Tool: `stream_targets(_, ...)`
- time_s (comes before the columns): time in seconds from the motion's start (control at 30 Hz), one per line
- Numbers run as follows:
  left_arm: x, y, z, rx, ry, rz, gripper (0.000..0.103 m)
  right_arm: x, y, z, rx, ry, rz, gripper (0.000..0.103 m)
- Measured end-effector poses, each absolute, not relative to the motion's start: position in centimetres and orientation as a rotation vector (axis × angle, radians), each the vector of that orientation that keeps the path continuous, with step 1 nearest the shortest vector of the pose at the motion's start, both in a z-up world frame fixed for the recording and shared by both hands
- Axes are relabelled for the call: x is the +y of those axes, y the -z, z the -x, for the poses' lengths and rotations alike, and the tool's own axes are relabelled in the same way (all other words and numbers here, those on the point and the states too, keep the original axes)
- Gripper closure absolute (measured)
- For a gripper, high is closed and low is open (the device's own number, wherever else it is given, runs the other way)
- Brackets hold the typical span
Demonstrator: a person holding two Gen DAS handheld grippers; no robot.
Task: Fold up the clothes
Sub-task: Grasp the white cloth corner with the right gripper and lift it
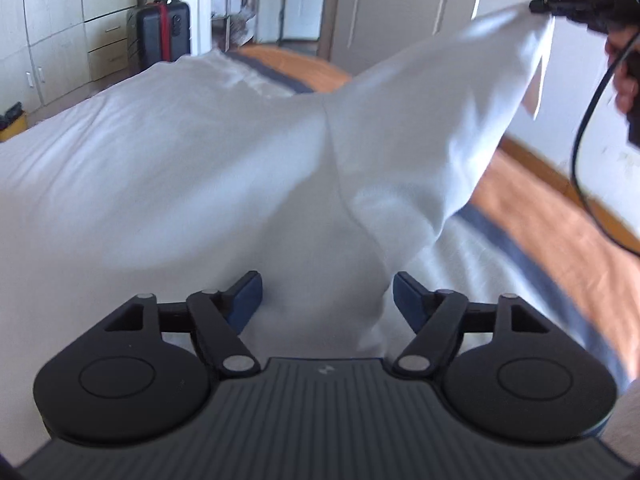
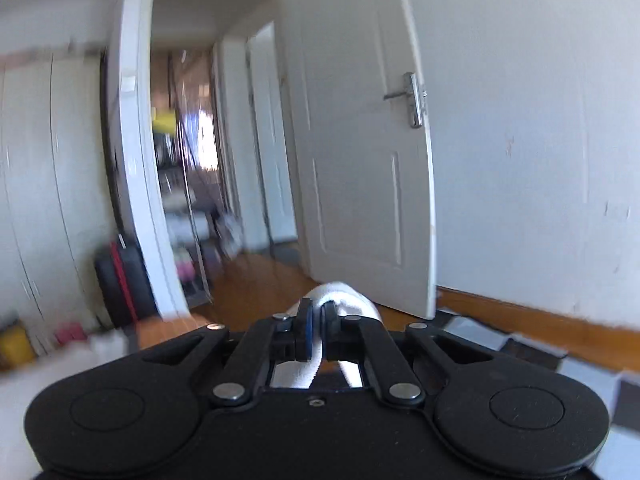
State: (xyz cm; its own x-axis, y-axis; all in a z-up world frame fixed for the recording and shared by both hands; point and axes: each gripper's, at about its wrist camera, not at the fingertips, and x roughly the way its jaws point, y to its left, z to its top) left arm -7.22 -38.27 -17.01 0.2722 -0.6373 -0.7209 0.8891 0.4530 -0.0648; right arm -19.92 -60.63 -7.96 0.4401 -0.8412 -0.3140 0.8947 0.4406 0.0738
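Observation:
A white garment lies on the bed, and one end of it is pulled up toward the upper right. There my right gripper, held by a person's hand, pinches that end. In the right wrist view the right gripper is shut on a fold of the white garment, high above the floor. My left gripper is low over the near part of the garment. Its blue pads stand wide apart, with cloth lying between them but not pressed.
The bed's white sheet has a dark blue border along its right side, above a wooden floor. A black suitcase with a red strap stands by the wardrobe. An open white door is ahead. A black cable hangs at right.

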Motion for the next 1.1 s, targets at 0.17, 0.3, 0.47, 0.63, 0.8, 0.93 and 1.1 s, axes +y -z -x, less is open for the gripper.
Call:
stream_targets(0.17, -38.1, 18.3, 8.2, 0.622, 0.930, -0.489, 0.039, -65.6, 12.8, 22.6, 0.323, 1.130, -0.552, 0.099)
stream_targets(0.3, -36.5, 16.3, 5.8, 0.669, 0.883, -0.314, 0.071, -65.9, 14.0, 23.1, 0.361, 1.139, -0.538, 0.099)
stream_targets(0.47, -33.8, 12.6, 6.3, 0.671, 1.105, -0.174, 0.080, -65.6, 14.3, 21.8, 0.393, 1.168, -0.434, 0.099)
stream_targets(0.63, -34.3, 15.3, 8.7, 0.808, 1.249, -0.264, 0.077, -65.3, 16.1, 19.5, 0.418, 1.240, -0.166, 0.099)
stream_targets(0.8, -34.0, 17.2, 8.7, 0.860, 1.189, -0.285, 0.069, -66.2, 17.4, 20.2, 0.523, 1.177, -0.269, 0.096)
stream_targets(0.93, -34.8, 16.8, 8.9, 0.836, 1.184, -0.314, 0.047, -68.3, 17.7, 25.3, 0.479, 1.167, -0.642, 0.064)
stream_targets(1.1, -36.3, 14.7, 8.6, 0.772, 1.224, -0.254, 0.047, -69.2, 20.6, 33.6, 0.146, 0.943, -1.254, 0.056)
